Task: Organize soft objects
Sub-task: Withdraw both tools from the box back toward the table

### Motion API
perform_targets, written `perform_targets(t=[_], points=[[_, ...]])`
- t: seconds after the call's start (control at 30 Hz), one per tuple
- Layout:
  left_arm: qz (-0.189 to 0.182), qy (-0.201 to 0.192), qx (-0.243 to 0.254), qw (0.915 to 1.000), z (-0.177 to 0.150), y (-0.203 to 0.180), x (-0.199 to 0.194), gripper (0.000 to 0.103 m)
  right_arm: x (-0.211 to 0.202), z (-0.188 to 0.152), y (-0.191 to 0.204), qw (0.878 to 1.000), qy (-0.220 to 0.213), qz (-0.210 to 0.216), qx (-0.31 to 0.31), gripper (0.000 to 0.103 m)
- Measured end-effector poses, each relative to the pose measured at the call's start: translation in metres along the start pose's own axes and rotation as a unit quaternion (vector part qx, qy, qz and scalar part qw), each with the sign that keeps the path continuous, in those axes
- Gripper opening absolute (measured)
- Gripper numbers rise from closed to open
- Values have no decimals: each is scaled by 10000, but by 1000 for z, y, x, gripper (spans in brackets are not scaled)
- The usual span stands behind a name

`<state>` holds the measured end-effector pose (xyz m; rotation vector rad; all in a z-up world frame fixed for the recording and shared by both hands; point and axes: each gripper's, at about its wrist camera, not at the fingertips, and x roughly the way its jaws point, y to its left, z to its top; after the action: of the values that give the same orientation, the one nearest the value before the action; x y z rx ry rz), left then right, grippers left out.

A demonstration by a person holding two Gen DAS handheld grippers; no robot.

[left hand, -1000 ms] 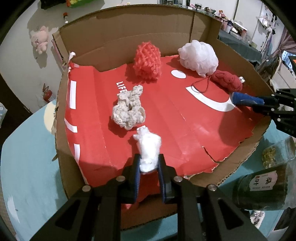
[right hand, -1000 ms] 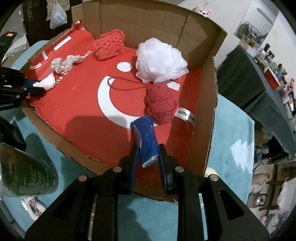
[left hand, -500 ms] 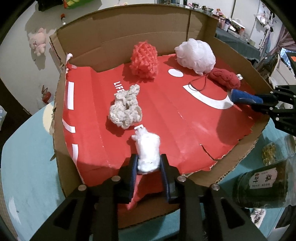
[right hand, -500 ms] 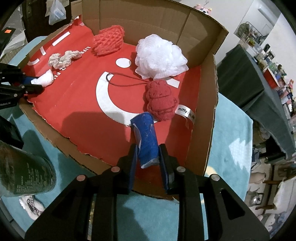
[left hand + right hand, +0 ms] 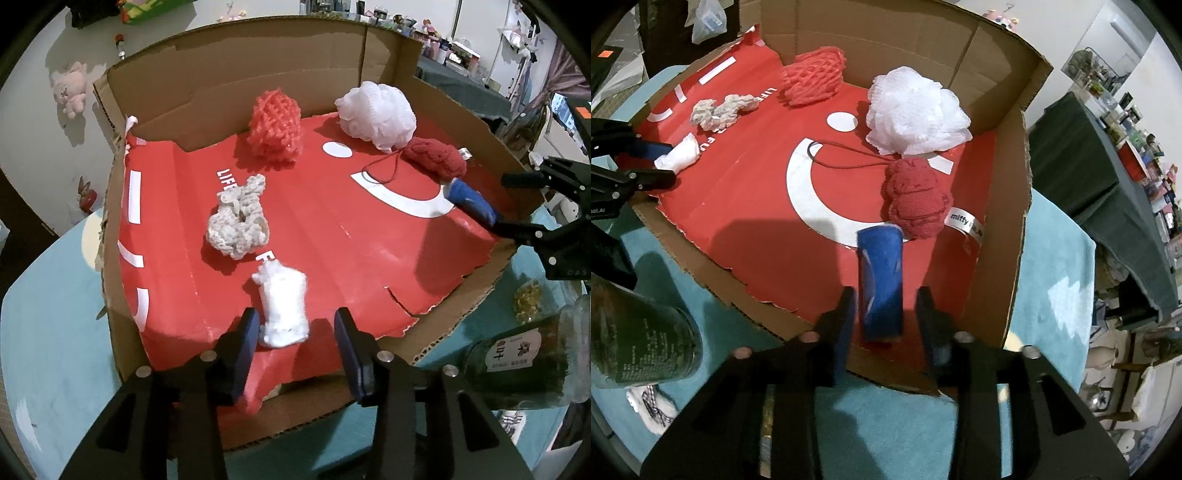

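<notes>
Left wrist: both tools point(image 5: 295, 328) point(image 5: 886, 314) spread; blue roll's point(image 5: 881, 280) near end hidden.

Both wrist views look forward and down from close above the near edge of the cardboard box point(image 5: 236, 88), left view at its near-left, right view at its near-right; both share its red floor point(image 5: 746, 206) and far wall.
</notes>
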<state>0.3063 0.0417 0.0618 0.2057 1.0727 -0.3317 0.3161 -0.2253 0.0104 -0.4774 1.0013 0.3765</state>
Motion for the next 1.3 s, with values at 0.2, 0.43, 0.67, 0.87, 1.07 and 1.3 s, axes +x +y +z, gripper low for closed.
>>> perform_targets(t=[0.2,0.43,0.67,0.87,1.07,1.3], points=[[-88,-231,-15,9997,0,-4,-13,65,-16,2,2,9997,-210,-94,21,68],[-118,-708,-135,9973,-2,-8,-48,78,-37,-1,-3,9990,-385,-148,154,68],[-39,-1384,-222,9901,-17,-25,-103,90,-78,-16,-1,9959,-813,-248,308,74],[-24,-1926,-268,9809,-37,-44,-147,97,-127,-33,5,9887,-1378,-302,515,80],[-17,-2352,-337,9714,-63,-63,-181,98,-171,-59,18,9763,-1973,-481,743,81],[157,-2761,-365,9603,-103,-90,-199,99,-207,-103,46,9563,-2660,-706,985,83]])
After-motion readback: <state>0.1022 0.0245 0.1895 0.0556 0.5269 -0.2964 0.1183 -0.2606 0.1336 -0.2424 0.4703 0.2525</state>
